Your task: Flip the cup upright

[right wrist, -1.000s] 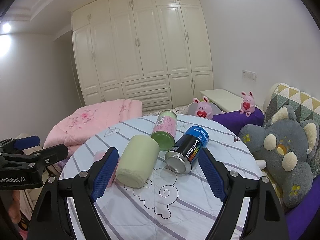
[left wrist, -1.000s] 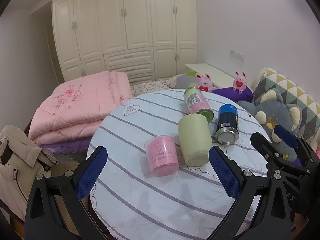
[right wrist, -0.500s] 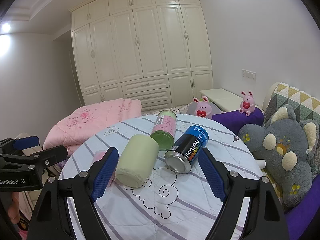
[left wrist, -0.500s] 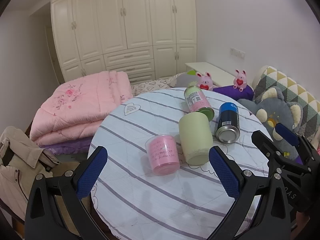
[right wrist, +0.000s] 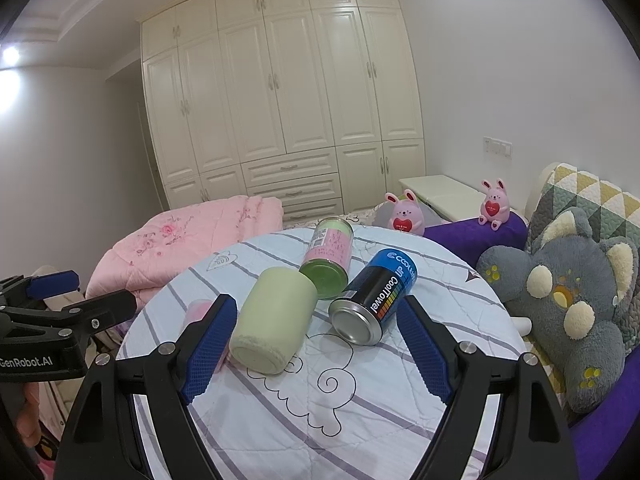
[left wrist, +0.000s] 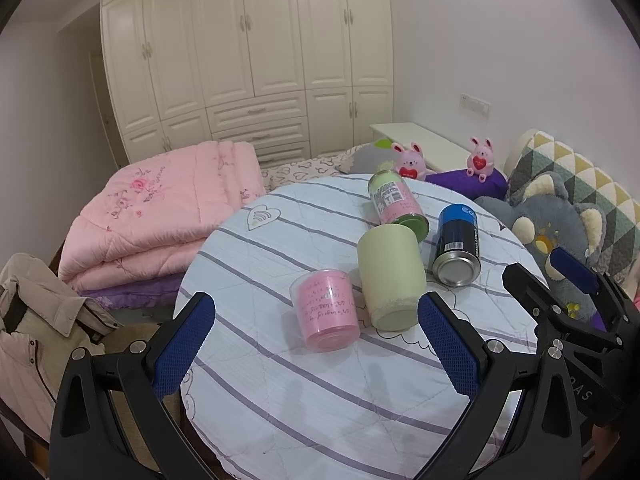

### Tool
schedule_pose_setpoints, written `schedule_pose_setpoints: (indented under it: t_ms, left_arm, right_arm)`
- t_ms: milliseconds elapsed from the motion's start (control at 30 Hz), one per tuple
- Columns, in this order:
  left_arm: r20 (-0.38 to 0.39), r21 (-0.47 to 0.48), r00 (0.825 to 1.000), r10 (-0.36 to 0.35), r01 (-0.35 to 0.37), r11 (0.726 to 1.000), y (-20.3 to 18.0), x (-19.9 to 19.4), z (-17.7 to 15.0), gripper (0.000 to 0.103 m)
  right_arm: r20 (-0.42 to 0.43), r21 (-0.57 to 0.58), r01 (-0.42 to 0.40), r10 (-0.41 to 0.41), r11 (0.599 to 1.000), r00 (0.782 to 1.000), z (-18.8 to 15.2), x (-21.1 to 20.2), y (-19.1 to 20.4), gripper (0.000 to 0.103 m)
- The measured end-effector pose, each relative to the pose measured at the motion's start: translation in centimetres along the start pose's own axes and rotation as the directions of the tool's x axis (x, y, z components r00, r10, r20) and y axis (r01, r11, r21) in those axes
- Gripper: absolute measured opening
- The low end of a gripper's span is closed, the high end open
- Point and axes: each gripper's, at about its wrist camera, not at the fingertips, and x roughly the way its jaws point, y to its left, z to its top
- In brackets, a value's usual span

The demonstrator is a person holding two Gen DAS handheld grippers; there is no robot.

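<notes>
Bare tablecloth (right wrist: 332, 412) lies directly ahead of right gripper (right wrist: 320, 346), jaws spread wide. Beyond: pale green cup (right wrist: 274, 320) ahead-left, blue can (right wrist: 374, 298) ahead-right, jar (right wrist: 330, 260) behind both, crowding the gap between them.

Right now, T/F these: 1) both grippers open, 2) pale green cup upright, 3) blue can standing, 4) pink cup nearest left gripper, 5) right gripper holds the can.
1) True: left gripper and right gripper are open and empty.
2) False: the pale green cup lies on its side.
3) False: the blue can lies on its side too.
4) True: the pink cup is the closest one.
5) False: it holds nothing.
</notes>
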Motion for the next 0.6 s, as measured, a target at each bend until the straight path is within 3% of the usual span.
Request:
schedule_pose_setpoints:
  t_ms: [267, 600]
  left_arm:
    - [-0.029, -0.002, 0.999, -0.021, 0.021, 1.0, 0.1, 1.3, 0.1, 0.103]
    - [-0.107, -0.103, 0.991, -0.082, 0.07, 0.992, 2.9, 4.5, 1.9, 0.103]
  right_arm:
    - [-0.019, 0.004, 0.0, 0.0, 1.0, 1.0, 0.1, 0.6, 0.0, 0.083]
    - [-0.061, 0.011, 0.01, -0.01, 1.0, 0.998, 0.4, 2.5, 0.3, 0.083]
